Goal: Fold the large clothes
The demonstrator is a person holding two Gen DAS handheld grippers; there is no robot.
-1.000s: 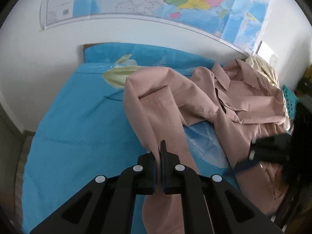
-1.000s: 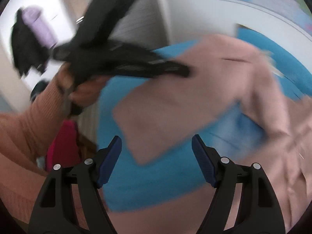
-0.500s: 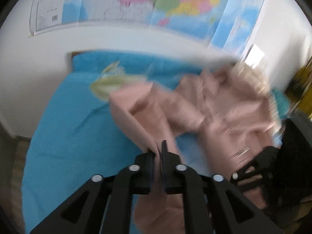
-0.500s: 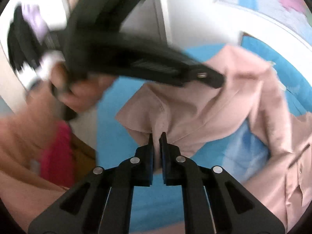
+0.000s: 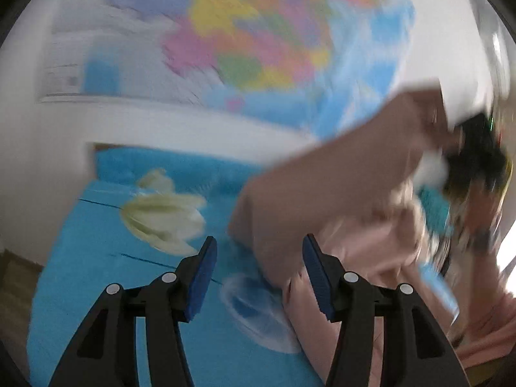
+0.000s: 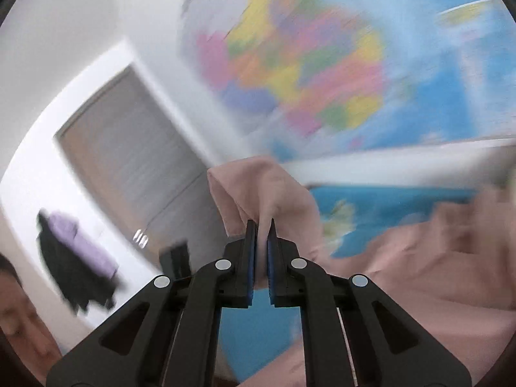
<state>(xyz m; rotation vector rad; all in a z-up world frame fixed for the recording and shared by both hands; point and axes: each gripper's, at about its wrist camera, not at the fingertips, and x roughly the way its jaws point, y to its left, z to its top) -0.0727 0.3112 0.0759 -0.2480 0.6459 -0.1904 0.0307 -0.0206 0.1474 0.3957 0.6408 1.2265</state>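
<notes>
A large dusty-pink shirt (image 5: 325, 187) lies partly on the blue bed sheet (image 5: 96, 245) and partly hangs in the air, stretched up to the right. My left gripper (image 5: 258, 251) is over the sheet with its jaws opening; nothing is pinched between them, and the shirt passes behind the right pad. My right gripper (image 6: 261, 229) is shut on a bunched fold of the pink shirt (image 6: 258, 187), lifted high above the bed. In the left wrist view the right gripper is a dark blur at the far right. Both views are blurred by motion.
A coloured wall map (image 5: 258, 38) hangs over the bed, with a white flower print (image 5: 164, 216) on the sheet. A grey door (image 6: 135, 161) and dark and purple clothes hanging (image 6: 74, 258) are at left. A person's head shows at the lower left edge.
My left gripper let go of the shirt and its jaws parted while it rose. My right gripper shut on the shirt's edge, then swung it up and across.
</notes>
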